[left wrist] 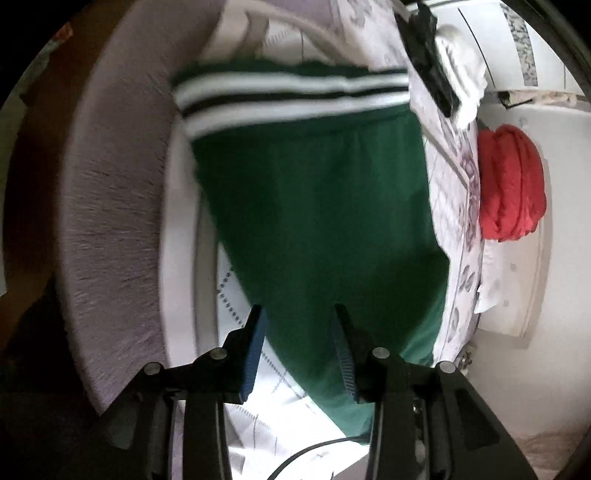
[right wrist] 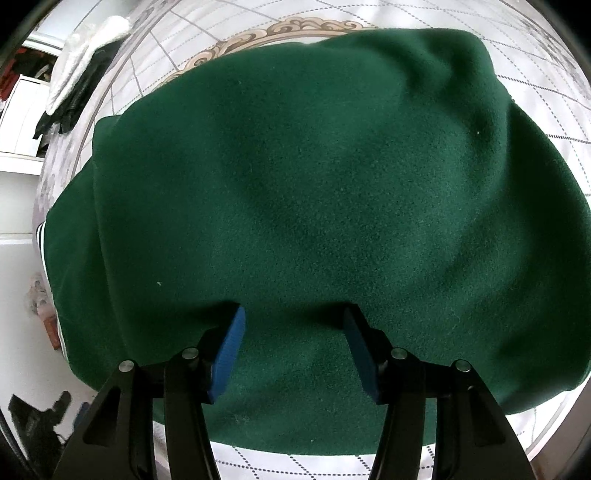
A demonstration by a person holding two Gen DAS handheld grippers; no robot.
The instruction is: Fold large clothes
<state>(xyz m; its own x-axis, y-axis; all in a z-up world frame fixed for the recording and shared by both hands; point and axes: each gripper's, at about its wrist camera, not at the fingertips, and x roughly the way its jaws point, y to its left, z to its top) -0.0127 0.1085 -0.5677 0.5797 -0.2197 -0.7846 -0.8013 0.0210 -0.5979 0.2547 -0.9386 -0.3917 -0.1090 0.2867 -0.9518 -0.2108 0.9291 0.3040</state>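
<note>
Lying across a white quilted bed (right wrist: 369,14), the green garment (right wrist: 314,184) is filling the middle of the right wrist frame; the right gripper (right wrist: 293,314) is pressing down into it at lower centre, jaws parted about halfway, cloth bunching between the pads; in the left wrist frame the left gripper (left wrist: 297,312) is hovering over the garment's lower end, jaws partly open, gripping nothing; a red bundle (left wrist: 511,184) is sitting at right.
</note>
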